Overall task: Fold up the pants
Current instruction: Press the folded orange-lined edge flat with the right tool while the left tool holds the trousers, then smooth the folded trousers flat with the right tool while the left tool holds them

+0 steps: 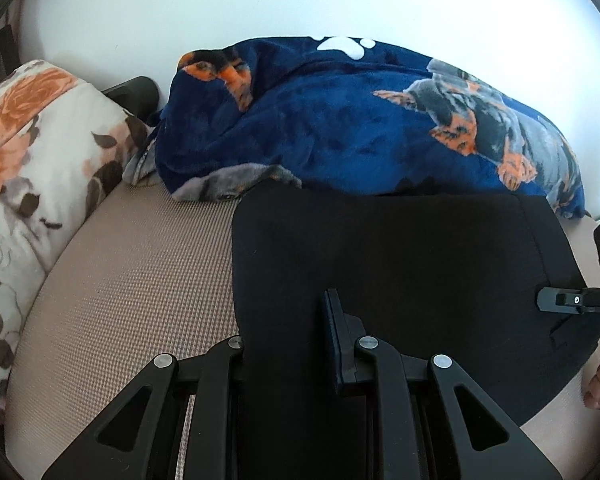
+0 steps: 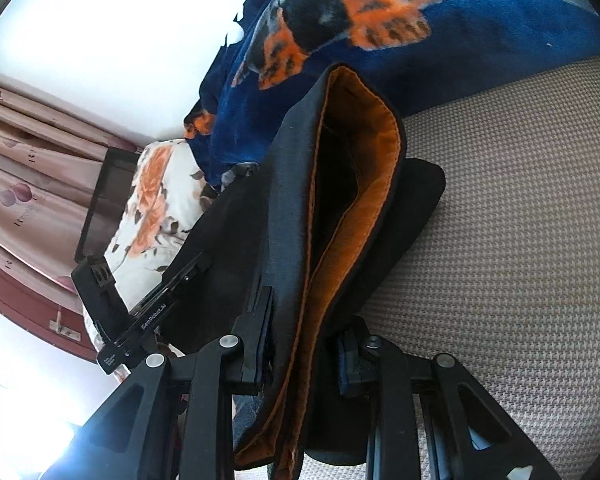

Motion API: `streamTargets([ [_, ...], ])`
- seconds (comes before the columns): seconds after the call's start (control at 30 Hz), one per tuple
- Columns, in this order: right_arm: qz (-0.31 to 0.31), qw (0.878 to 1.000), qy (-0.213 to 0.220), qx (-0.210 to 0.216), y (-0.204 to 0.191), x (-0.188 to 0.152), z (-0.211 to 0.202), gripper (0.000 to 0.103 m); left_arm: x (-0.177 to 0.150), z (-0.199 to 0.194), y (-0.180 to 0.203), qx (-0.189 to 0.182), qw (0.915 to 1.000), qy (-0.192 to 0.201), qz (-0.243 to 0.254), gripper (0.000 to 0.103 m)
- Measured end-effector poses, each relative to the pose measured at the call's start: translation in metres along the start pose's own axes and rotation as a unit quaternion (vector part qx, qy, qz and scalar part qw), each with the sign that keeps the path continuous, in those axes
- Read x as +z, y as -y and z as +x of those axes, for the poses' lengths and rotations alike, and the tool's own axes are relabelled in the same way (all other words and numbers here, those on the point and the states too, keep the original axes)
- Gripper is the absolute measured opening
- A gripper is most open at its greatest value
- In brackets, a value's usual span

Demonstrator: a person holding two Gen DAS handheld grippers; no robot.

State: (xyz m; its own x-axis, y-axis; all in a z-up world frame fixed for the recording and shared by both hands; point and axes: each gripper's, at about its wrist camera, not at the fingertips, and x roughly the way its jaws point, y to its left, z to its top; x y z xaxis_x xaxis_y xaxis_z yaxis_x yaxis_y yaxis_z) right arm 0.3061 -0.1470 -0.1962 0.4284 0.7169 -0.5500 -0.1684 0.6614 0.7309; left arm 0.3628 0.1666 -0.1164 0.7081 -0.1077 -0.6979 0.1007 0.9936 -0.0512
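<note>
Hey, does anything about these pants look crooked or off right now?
Mostly no. The black pants lie flat on the bed. Only the waistband, near the right claw, gapes open, showing its orange lining rather than lying closed.

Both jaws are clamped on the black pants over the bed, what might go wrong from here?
1. The pants lie against the blue dog blanket, so a fold toward it could drag or catch it.
2. The right gripper pinches only the orange-lined waistband; layers may slip and skew the fold.
</note>
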Motion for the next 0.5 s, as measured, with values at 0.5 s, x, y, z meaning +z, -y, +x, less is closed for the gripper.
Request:
streamTargets([
  [0.5, -0.021, 0.999, 0.01, -0.039, -0.007, -0.001, 0.004, 0.024, -0.009, 0.014, -0.003, 0.004, 0.9999, -0.014, -0.004, 0.022],
])
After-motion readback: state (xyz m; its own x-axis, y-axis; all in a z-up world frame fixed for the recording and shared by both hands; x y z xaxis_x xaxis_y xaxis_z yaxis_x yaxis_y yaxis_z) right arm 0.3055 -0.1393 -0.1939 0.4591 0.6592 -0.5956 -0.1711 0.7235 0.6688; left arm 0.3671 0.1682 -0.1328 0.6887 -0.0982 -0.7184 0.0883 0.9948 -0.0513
